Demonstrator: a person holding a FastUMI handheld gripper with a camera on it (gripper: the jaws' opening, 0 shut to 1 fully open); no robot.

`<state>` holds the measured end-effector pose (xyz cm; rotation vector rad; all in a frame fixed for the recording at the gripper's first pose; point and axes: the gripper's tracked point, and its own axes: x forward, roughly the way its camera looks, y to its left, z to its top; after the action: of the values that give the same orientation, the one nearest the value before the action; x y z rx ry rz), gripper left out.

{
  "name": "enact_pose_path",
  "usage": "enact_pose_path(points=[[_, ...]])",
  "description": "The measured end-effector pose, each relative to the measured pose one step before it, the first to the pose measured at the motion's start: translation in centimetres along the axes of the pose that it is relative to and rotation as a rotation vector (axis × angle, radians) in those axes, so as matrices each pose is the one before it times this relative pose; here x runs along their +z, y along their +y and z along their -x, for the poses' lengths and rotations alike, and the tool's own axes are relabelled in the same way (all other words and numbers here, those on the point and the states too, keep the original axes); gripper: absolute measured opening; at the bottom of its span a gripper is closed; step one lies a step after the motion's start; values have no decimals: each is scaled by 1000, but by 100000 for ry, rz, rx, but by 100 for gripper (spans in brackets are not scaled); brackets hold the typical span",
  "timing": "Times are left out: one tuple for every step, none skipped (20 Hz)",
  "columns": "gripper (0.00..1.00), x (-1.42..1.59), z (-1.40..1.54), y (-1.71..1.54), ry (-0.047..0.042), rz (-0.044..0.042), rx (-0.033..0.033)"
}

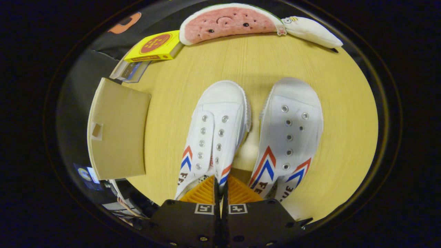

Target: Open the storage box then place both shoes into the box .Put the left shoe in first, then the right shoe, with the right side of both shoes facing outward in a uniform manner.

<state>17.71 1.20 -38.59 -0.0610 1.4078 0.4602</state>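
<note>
Gripper (220, 187) body: two dark, matte, blocky housings side by side, split by a narrow centre seam. Each housing carries one square white fiducial marker with a black pattern, sitting right next to the seam at the front edge. Small round screw heads show on the top faces: one near each outer front corner, more along the rear edge. Fingers (203, 193) have ribbed, finely grooved faces fanning outward from the seam, and they sit nearly together, just a slim gap between.
</note>
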Motion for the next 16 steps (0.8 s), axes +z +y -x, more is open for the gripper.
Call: enact_pose_path(points=[[1,-222,562,167,-934,459,221],[0,-33,545,216,-1202,526,384],[1,-58,628,427,-1163,-105,685],[1,55,671,621,-1066,-80,793],[0,90,882,796,-1232,348,868],[0,237,896,1136,-1769,353,1147],[0,242,857,1150,-1719,404,1416],[0,296,1062,1535,-1628,-178,2216],[0,260,869,1644,-1134,-569,2790],[0,184,696,1708,-719,-2,2898],[0,175,631,1600,-424,-146,2337],[0,274,733,1979,-848,-678,2410],[0,266,538,1758,-954,488,1846],[0,484,539,2152,-1768,961,2020],[0,383,444,1915,-1148,682,1542],[0,371,212,1892,-796,909,1541]])
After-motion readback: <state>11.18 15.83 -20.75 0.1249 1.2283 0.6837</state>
